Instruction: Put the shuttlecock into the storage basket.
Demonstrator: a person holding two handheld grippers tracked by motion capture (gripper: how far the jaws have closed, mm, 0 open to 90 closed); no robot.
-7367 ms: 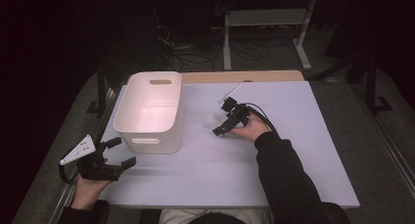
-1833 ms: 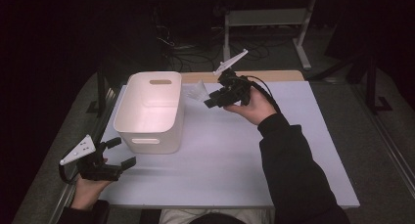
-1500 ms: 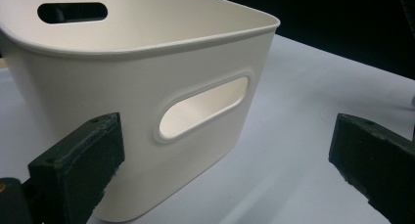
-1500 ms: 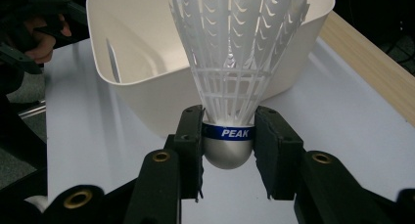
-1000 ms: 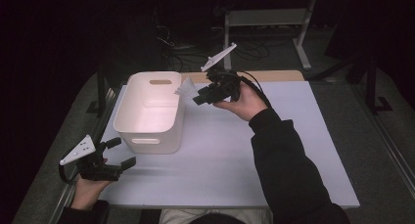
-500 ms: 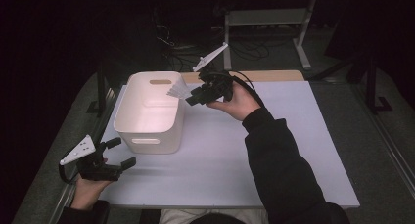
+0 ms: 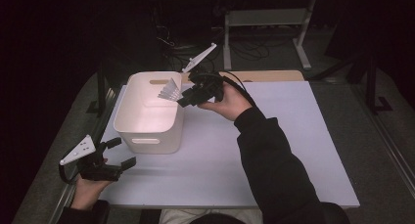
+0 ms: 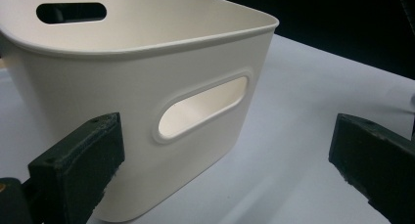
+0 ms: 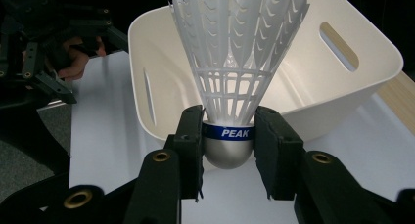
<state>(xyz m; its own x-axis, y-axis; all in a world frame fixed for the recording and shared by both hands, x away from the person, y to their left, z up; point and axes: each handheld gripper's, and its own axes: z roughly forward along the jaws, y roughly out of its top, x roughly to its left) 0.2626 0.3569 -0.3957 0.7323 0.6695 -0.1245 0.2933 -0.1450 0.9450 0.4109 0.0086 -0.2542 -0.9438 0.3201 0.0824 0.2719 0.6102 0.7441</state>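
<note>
My right gripper [image 9: 228, 153] is clamped on the white plastic shuttlecock [image 9: 235, 62] by its silver cork, at the white plastic bin's [image 7: 147, 131] rim. I'd get fully over the opening before letting go. Left gripper [image 7: 105, 160] sits open, 1 idle hand.

A dim room surrounded a brightly lit white table [image 7: 293, 136] with a strip of bare wood [image 7: 274, 76] along its far edge. Grey floor [image 7: 377, 150] lay on both sides. Behind stood a pale metal stand [image 7: 266, 18] among loose cables [image 7: 171, 45], in darkness.
</note>
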